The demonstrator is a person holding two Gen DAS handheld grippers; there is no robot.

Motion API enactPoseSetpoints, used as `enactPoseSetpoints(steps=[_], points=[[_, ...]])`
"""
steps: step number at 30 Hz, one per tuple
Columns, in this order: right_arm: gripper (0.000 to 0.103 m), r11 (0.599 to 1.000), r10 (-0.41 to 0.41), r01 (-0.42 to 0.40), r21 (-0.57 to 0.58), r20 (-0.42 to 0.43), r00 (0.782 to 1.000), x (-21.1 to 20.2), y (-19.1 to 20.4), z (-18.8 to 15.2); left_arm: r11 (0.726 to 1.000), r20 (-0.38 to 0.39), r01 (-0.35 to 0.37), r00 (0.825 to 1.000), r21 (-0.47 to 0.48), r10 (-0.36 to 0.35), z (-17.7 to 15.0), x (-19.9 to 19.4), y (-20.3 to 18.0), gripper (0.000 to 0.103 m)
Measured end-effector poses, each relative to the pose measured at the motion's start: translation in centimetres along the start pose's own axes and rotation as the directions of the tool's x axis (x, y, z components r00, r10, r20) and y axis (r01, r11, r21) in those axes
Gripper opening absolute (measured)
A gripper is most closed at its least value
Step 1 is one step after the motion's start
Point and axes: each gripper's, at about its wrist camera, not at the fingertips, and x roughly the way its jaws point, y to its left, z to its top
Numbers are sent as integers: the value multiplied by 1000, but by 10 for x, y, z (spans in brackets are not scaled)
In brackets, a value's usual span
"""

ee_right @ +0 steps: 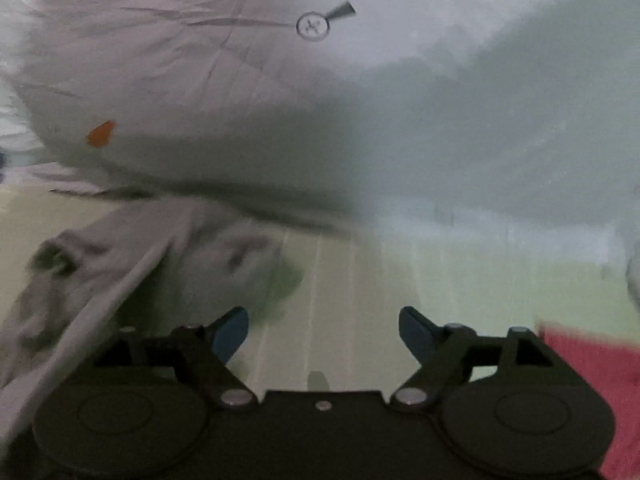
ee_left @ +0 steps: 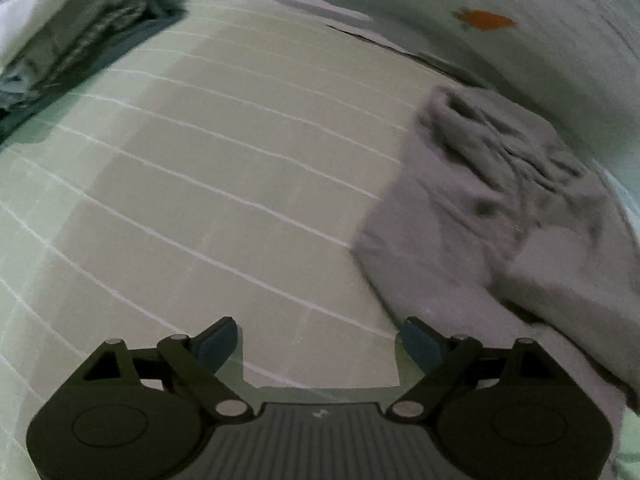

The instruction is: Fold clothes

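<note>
A crumpled grey garment lies on the pale green striped bed sheet, to the right of my left gripper. The left gripper is open and empty above the sheet, its right fingertip close to the garment's lower edge. In the right wrist view the same grey garment lies at the left, blurred. My right gripper is open and empty, just right of the garment, over the sheet.
A white quilt with an orange print bulges along the far side and fills the upper right wrist view. A pile of folded cloth sits far left. A red cloth lies at the right gripper's right.
</note>
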Motion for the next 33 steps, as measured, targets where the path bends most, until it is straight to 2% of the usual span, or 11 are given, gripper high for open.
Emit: enactPoseSetpoints(steps=[4, 8, 13, 15, 17, 19, 20, 21, 28, 30, 33], points=[[83, 996, 36, -36, 80, -6, 999, -47, 14, -38, 998, -13, 26, 1000, 53, -25, -9, -5, -18, 90], [82, 995, 62, -66, 74, 67, 996, -90, 36, -53, 995, 5, 25, 1000, 100, -26, -20, -21, -30, 90], [67, 977, 210, -200, -76, 165, 964, -126, 67, -52, 993, 38, 19, 999, 119, -24, -32, -44, -30, 91], [55, 952, 295, -276, -133, 149, 944, -127, 81, -54, 994, 47, 16, 999, 105, -21, -40, -53, -28, 91], [48, 930, 344, -325, -174, 93, 934, -117, 94, -56, 996, 53, 14, 998, 88, -19, -48, -61, -25, 91], [41, 924, 328, -314, -219, 29, 944, -100, 106, -62, 997, 57, 12, 998, 75, -17, -56, -68, -23, 91], [27, 921, 324, -314, -231, 9, 946, -93, 107, -63, 998, 58, 11, 998, 70, -16, -60, -71, -22, 91], [2, 930, 310, -295, -217, 38, 950, -96, 98, -60, 998, 60, 11, 998, 64, -15, -64, -74, -21, 91], [2, 981, 184, -165, -99, 237, 954, -114, 33, -33, 999, 70, -16, 997, 46, 13, -77, -84, -22, 91], [2, 998, 68, -68, -11, 313, 947, -124, -10, -13, 999, 66, -18, 998, 44, 15, -80, -83, -25, 91], [3, 997, -72, 58, 53, 327, 942, -121, -61, -3, 998, 58, -21, 998, 51, 18, -83, -80, -32, 91]])
